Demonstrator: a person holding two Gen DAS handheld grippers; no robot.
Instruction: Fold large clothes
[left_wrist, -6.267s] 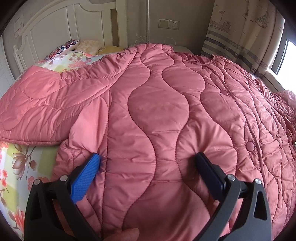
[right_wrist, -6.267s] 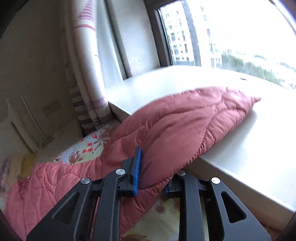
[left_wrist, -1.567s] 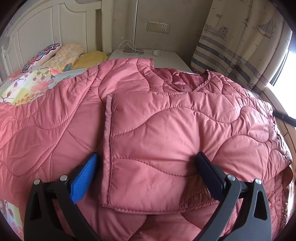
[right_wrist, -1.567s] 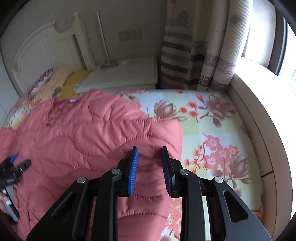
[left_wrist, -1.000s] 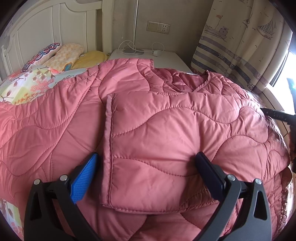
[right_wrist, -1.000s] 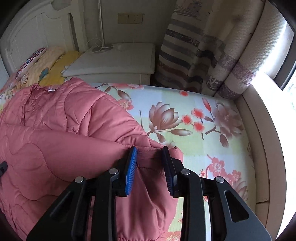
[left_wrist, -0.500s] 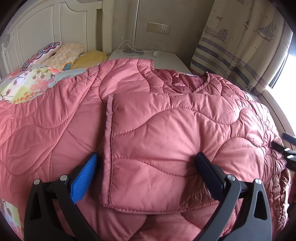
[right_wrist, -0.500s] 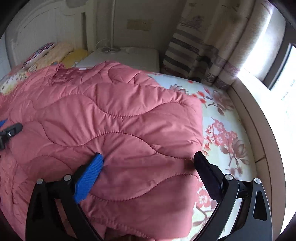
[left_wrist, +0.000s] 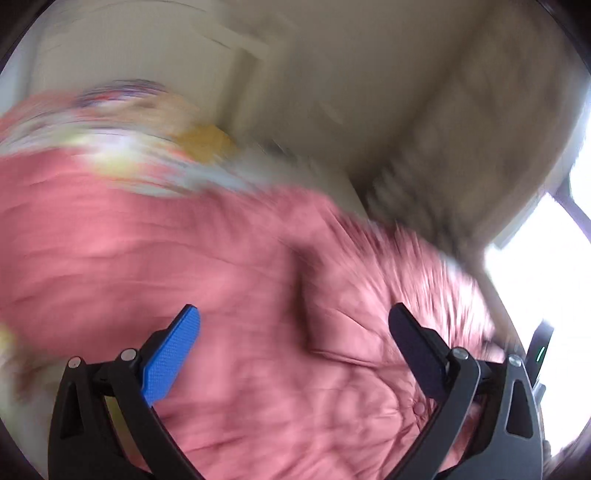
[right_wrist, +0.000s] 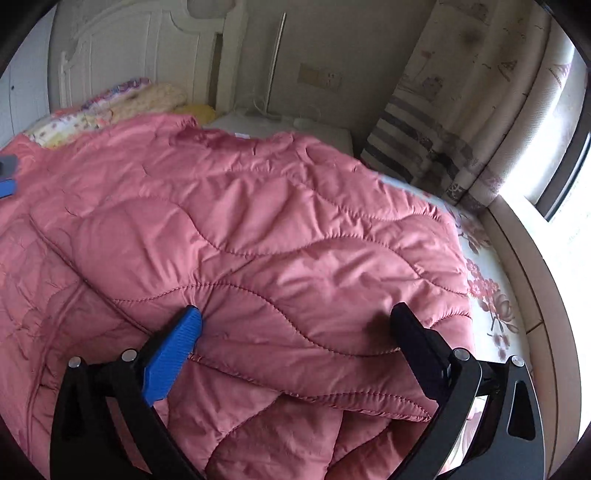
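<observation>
Looking down your right gripper (right_wrist: 295, 332), you see its two fingers at the bottom of the frame, one blue on the left and one dark on the right. They stand far apart and are opening that last little bit. Nothing is pinched between them; the pink jacket (right_wrist: 258, 240) just lies under them on the bed.

The pink jacket fills the middle of that frame. It is puffy, with wavy stitched lines. A folded flap (right_wrist: 314, 288) lies on top of the rest, and its edge runs across the bottom of the frame, just past the fingers.

To the right of the jacket you see the flowered sheet (right_wrist: 491, 295). At the far left edge, a bit of your left gripper (right_wrist: 7, 177) peeks in, a blue tip under a grey one.

Farther up, at the upper left, are the pillows (right_wrist: 147, 96) and the white headboard (right_wrist: 129, 48). In the upper middle sits a white bedside table (right_wrist: 317, 129), with a wall socket (right_wrist: 319, 77) above it. A striped curtain (right_wrist: 461, 110) hangs at the upper right, beside the bright window (right_wrist: 569, 155).

Your left wrist picture is very blurry. Its fingers (left_wrist: 173, 354) at the bottom are wide apart too, and nothing is clamped in them. The pink jacket shows as a smeared pink shape across the middle and lower frame. Beyond it, you cannot make out much.
</observation>
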